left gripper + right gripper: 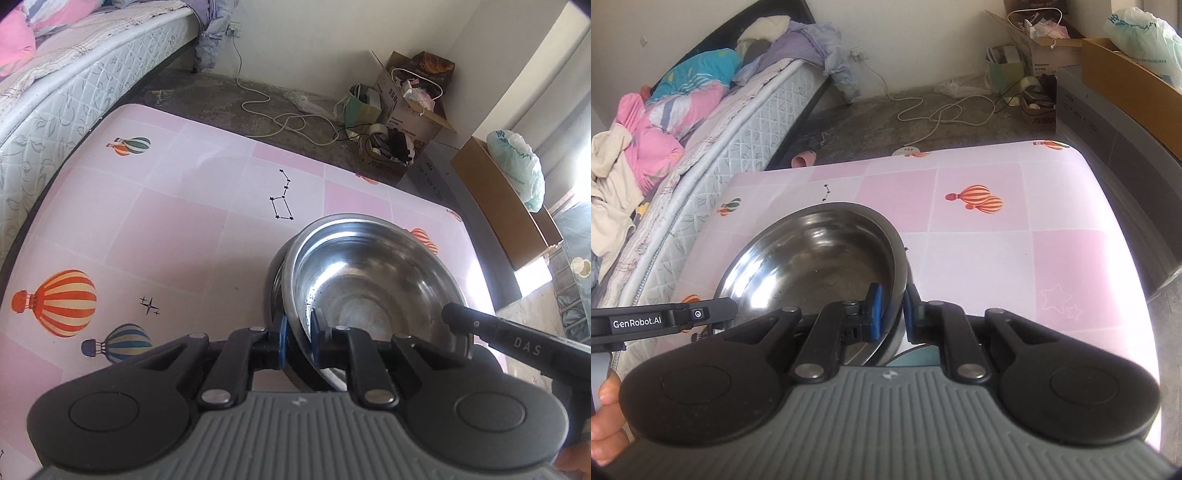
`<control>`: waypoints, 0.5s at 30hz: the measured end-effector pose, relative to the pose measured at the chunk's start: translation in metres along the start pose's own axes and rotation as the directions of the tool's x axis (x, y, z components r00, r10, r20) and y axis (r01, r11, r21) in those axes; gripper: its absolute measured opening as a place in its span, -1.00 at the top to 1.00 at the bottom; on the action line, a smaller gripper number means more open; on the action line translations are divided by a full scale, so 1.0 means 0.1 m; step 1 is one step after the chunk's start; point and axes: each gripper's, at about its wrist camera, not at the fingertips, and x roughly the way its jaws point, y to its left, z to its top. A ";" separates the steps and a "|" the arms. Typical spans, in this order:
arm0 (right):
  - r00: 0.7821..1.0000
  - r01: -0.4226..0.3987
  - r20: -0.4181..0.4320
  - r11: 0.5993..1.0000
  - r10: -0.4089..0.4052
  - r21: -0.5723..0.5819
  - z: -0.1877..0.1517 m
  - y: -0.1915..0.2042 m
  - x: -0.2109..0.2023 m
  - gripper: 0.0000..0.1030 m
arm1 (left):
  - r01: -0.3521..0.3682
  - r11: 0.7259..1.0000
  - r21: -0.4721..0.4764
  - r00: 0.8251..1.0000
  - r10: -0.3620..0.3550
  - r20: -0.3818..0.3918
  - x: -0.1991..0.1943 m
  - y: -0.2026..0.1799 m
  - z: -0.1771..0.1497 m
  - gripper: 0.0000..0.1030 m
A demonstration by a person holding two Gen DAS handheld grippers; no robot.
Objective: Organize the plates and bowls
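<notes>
Both our grippers, left gripper [297,341] and right gripper [892,314], pinch the steel bowl's [373,273] thin rim; uneven pull could slip it onto the table [177,221].

We cannot see the steel bowl's [369,280] near rim and underside; the left gripper [297,332] hides them.

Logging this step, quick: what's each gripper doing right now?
Left gripper: shut on the steel bowl rim.
Right gripper: shut on the same bowl's opposite rim.
</notes>
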 end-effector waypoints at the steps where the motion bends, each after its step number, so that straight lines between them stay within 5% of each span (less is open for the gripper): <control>1: 1.000 0.005 -0.006 1.000 -0.005 -0.001 0.00 -0.02 0.05 0.78 | -0.002 1.000 0.002 1.000 0.002 -0.005 0.02 -0.01 0.00 0.72; 8: 1.000 0.002 -0.020 1.000 -0.002 -0.015 -0.01 -0.05 0.17 0.72 | 0.007 1.000 0.019 1.000 -0.007 0.003 0.04 -0.05 -0.01 0.31; 15: 1.000 0.007 0.006 1.000 -0.007 -0.009 0.09 -0.04 0.15 0.53 | 0.049 0.999 0.015 0.996 -0.050 0.068 -0.15 -0.04 0.03 0.18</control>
